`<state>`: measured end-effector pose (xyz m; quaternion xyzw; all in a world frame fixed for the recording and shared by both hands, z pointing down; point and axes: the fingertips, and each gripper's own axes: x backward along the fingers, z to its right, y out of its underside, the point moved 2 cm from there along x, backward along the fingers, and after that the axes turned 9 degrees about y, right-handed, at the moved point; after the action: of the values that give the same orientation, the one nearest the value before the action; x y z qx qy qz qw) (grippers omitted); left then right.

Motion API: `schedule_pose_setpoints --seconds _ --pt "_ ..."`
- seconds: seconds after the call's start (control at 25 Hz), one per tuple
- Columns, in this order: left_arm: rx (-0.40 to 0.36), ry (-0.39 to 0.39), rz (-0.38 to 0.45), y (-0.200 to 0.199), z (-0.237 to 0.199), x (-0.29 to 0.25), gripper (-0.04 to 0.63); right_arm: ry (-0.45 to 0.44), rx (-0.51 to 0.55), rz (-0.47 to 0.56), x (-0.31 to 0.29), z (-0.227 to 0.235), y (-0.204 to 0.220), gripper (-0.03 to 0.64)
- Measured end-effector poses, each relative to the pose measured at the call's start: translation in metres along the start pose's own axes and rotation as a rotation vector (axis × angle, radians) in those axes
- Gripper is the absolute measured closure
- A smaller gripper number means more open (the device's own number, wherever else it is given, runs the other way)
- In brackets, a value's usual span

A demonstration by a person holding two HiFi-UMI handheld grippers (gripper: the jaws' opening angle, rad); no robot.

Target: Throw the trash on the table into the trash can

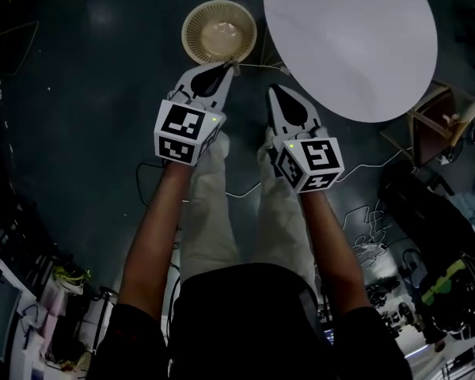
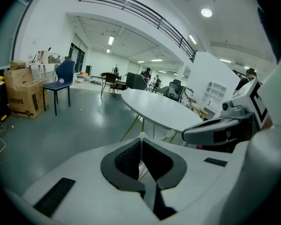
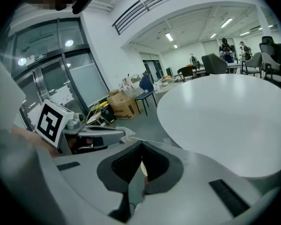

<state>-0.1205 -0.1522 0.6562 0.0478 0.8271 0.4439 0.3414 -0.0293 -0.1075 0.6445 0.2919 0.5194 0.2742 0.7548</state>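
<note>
Seemingly almost finished: left hand-held gripper (image 1: 230, 70) and right hand-held gripper (image 1: 274, 90) both pressed together, pinching nothing visible. Just beyond the left tips, trash can (image 1: 195, 14); ahead and right of the right one, table (image 1: 356, 38), top bare. No trash in sight; can's contents hard to tell.

Blue chair (image 2: 61, 81) beside cardboard boxes (image 2: 22, 95), glossy floor (image 2: 61, 130).
</note>
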Motion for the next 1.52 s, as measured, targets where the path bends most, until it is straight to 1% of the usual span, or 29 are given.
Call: schedule_pose_setpoints --seconds 0.28,0.48,0.72,0.84,1.04,1.12,1.28,1.52 --pt "0.012 -0.006 -0.045 0.031 -0.047 -0.002 0.58 0.001 0.008 -0.033 -0.043 -0.019 0.016 0.598" --pt "0.053 -0.035 -0.058 0.066 -0.082 -0.013 0.58 -0.008 0.067 -0.061 -0.076 -0.029 0.041 0.598" --pt "0.072 -0.054 -0.064 0.109 -0.114 -0.034 0.578 -0.013 0.04 -0.096 -0.114 -0.032 0.072 0.598" --pt "0.078 -0.055 -0.071 0.127 -0.131 -0.046 0.578 -0.013 0.014 -0.115 -0.134 -0.028 0.087 0.598" --pt "0.072 -0.05 -0.093 0.151 -0.157 -0.066 0.578 0.009 0.035 -0.13 -0.162 -0.019 0.105 0.598" --pt "0.069 -0.053 -0.092 0.159 -0.167 -0.075 0.578 0.015 0.024 -0.133 -0.172 -0.014 0.11 0.598" --pt "0.088 -0.068 -0.104 0.174 -0.182 -0.087 0.578 0.027 0.011 -0.138 -0.188 -0.006 0.119 0.598" --pt "0.081 -0.066 -0.125 0.2 -0.212 -0.113 0.578 0.039 0.012 -0.146 -0.221 0.002 0.13 0.598"
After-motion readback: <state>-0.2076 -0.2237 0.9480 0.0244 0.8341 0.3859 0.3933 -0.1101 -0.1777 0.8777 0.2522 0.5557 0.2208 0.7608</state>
